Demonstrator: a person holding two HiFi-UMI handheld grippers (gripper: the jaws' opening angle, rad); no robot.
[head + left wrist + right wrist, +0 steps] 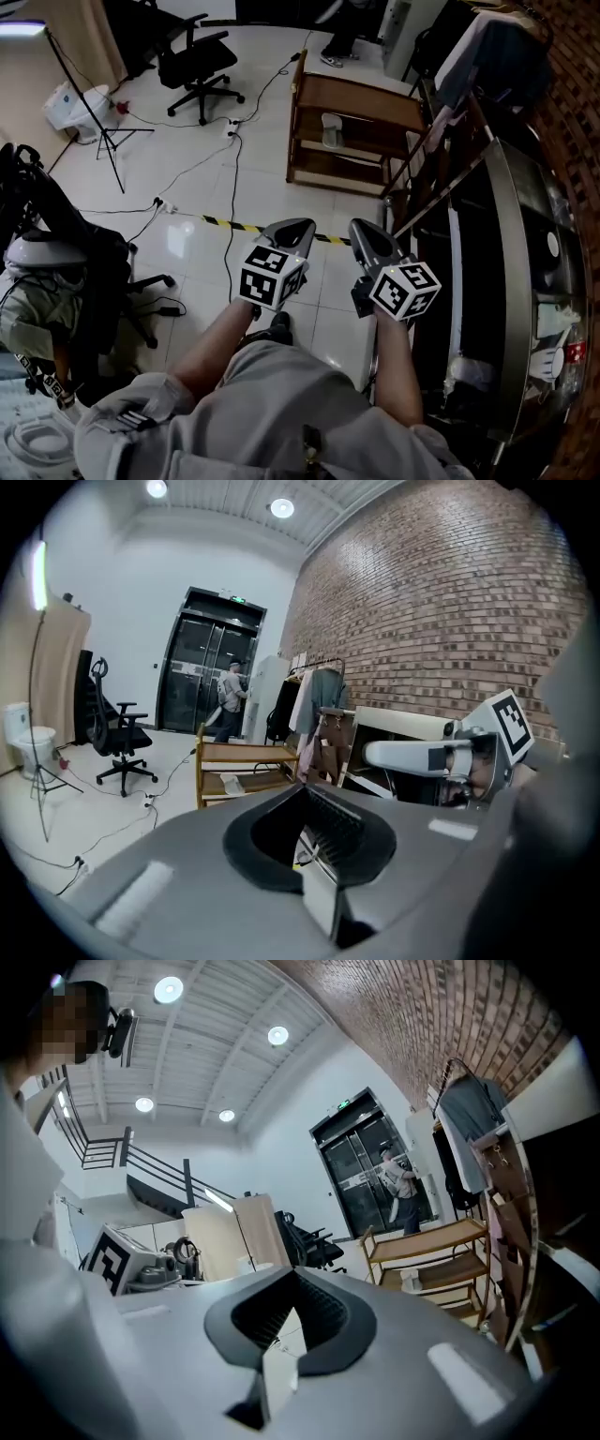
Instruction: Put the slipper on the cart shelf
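Slipper (pixel 333 129) seemingly on cart (pixel 356 97), left tool (pixel 291 227), right tool (pixel 362 232) near-level, closed

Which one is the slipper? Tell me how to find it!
Look across the white tiled floor to the wooden cart that stands next to the clothes rack. The slipper lies on the shelf just under the cart's top one. It is the only pale, whitish thing on all that brown wood.
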